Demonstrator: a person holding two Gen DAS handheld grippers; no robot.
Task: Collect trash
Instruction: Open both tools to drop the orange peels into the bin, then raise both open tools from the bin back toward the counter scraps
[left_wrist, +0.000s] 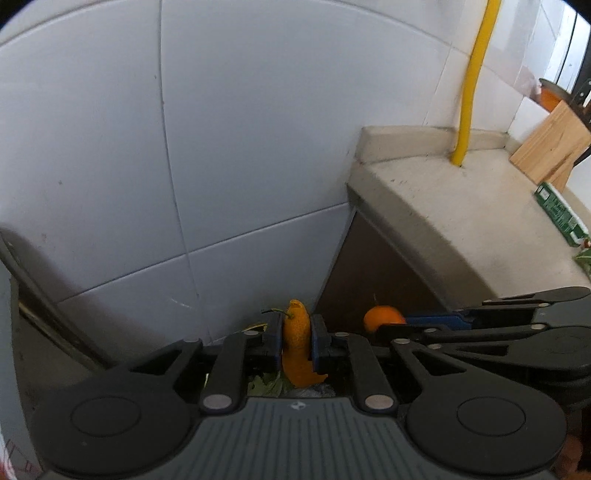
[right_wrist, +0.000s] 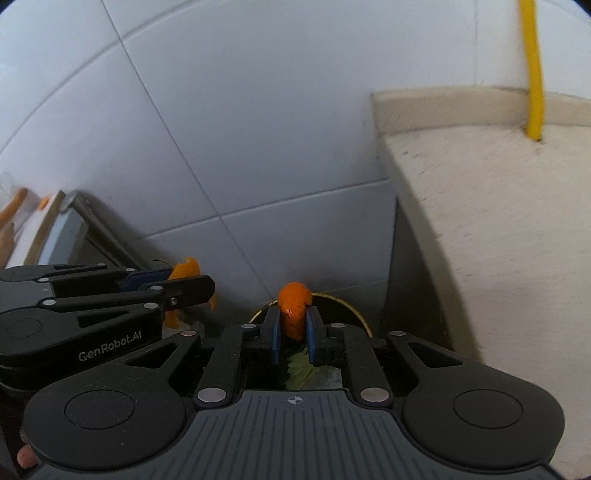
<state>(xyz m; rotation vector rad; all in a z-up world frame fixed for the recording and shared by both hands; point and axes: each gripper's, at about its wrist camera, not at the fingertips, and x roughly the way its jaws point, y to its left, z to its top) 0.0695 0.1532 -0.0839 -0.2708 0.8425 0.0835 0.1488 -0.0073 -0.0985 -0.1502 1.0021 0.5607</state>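
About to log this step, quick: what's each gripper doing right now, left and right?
Left gripper: closed on a long strip of orange peel.
Right gripper: closed on a rounder piece of orange peel.

Bin (right_wrist: 354, 314) between wall (right_wrist: 258, 129) and counter (right_wrist: 498, 221)

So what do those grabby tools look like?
Both tools look alike. The left tool and the right tool are black plastic, with flat linked bars joined by silver round pins. Their fingers carry blue pads. Each has a grey ribbed body and two big round black discs. White lettering on the left one reads GenRobot.AI.
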